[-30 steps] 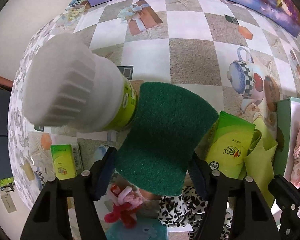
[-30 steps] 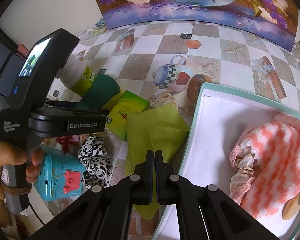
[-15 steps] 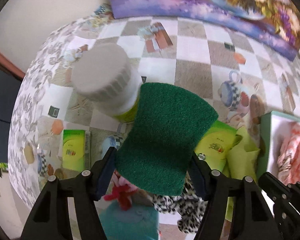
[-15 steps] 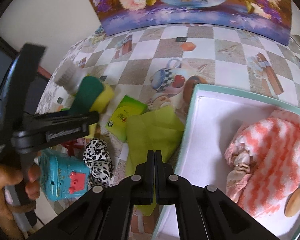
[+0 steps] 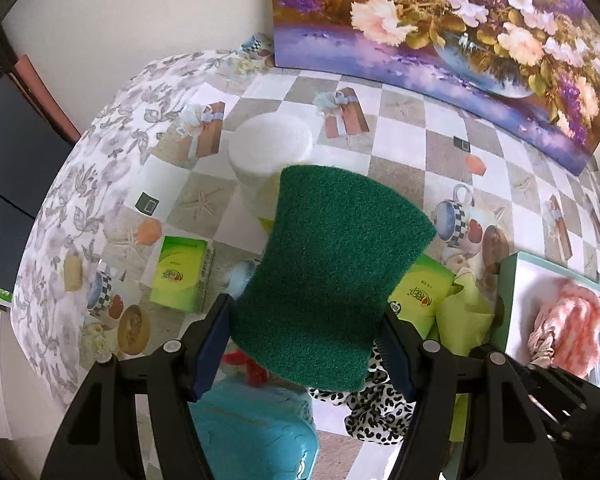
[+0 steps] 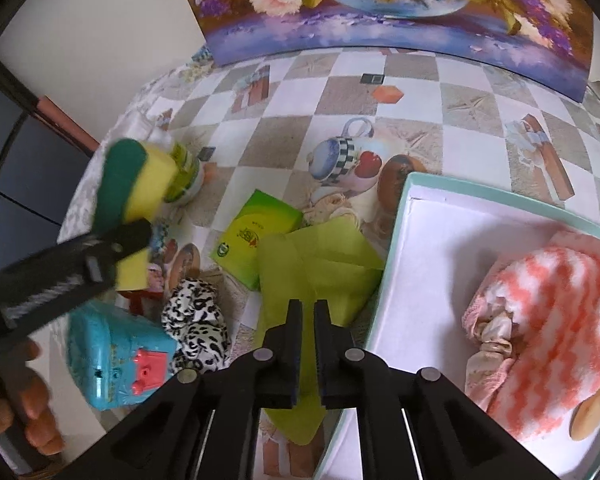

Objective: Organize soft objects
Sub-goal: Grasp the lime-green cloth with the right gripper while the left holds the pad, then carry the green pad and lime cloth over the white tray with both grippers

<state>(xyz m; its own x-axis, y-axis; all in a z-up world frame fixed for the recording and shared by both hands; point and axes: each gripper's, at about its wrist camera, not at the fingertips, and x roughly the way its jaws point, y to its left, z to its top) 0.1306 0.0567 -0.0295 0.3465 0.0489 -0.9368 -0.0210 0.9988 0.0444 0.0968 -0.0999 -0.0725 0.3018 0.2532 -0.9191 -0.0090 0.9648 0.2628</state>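
My left gripper is shut on a green-and-yellow sponge and holds it up above the table; the sponge also shows in the right wrist view. My right gripper is shut and empty, above a lime-green cloth beside the teal-rimmed white box. A pink-and-white towel lies in the box. A leopard-print cloth lies on the table, left of the lime cloth.
A white-capped bottle stands behind the sponge. Two green tissue packs, a teal toy and a red-pink item lie on the checked tablecloth. A flower painting leans against the back wall.
My left gripper has lifted the sponge up and away from the bottle and table. The right gripper has stayed shut, nearly still.
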